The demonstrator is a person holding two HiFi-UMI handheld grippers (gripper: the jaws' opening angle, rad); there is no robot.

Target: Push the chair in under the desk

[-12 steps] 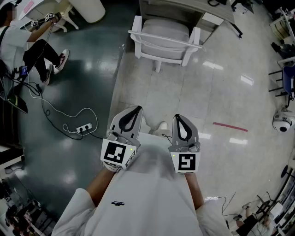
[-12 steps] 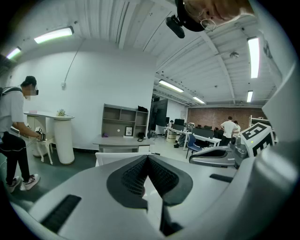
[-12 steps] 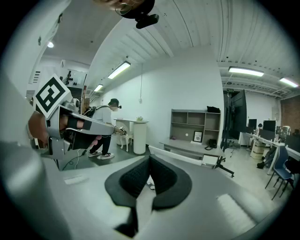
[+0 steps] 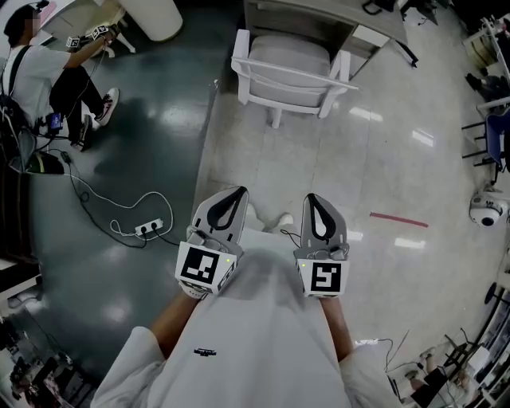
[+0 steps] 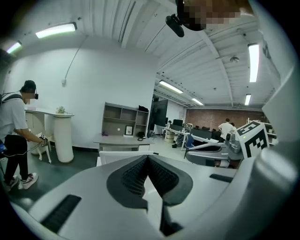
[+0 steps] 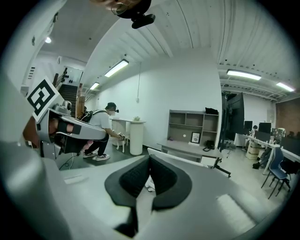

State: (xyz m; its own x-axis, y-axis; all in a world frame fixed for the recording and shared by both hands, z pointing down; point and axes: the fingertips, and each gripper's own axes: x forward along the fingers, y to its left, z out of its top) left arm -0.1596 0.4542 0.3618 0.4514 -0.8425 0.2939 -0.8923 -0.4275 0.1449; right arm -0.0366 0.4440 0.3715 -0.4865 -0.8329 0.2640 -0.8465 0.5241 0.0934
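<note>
Two hand-held tools, the left gripper [image 4: 236,192] and the right gripper [image 4: 313,199], sit side by side low in the centre of the head view. Each has its jaws pressed together on nothing. The white chair [image 4: 288,67] stands at top centre on the pale floor [image 4: 382,159], well apart from both grippers, its back toward them and its seat toward the grey desk [image 4: 319,14] along the top edge. At upper left, another person [image 4: 36,76] bends forward on darker flooring. A power strip [image 4: 148,228] lies left of centre, and a red strip [image 4: 398,219] marks the floor at right.
</note>
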